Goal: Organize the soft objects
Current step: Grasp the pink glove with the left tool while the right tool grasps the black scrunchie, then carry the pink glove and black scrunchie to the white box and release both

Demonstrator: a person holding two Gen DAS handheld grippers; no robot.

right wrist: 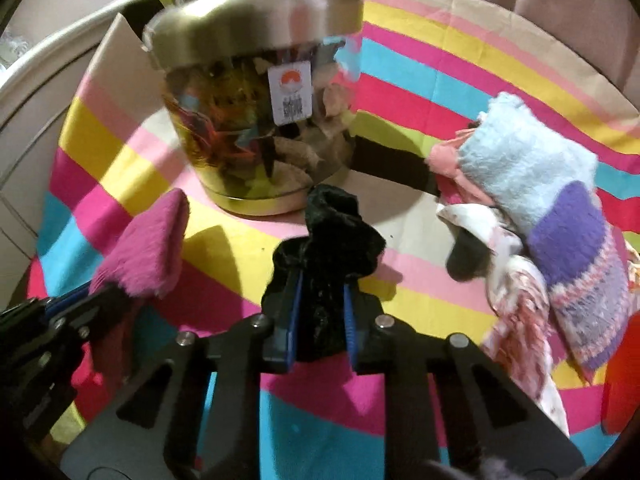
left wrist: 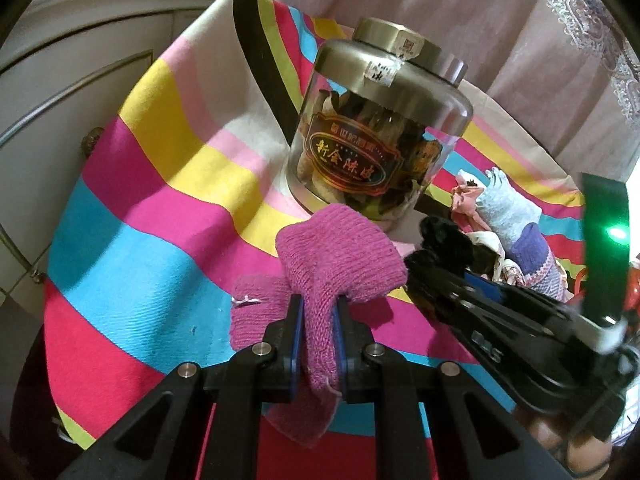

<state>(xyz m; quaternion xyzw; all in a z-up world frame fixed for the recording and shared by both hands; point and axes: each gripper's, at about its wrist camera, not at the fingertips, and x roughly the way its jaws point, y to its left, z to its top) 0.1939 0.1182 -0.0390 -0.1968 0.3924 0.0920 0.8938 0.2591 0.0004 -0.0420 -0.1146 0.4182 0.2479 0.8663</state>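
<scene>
Striped cloth [left wrist: 132,216] covers the table. Left gripper [left wrist: 318,312] pinches a pink sock [left wrist: 340,264]; right gripper [right wrist: 320,292] clamps a black sock [right wrist: 332,232] near the jar [right wrist: 256,120].

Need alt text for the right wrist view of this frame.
The right gripper is shut on a black velvet scrunchie over a striped cloth. Ahead stands a metal-lidded glass jar; the left gripper holds a magenta knit piece, and fuzzy socks lie heaped to the right.

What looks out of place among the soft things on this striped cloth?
The clear glass jar with a metal lid is the one hard item, standing mid-cloth by the pile of socks. A white loose thread sticks out of the magenta knitted sock.
</scene>
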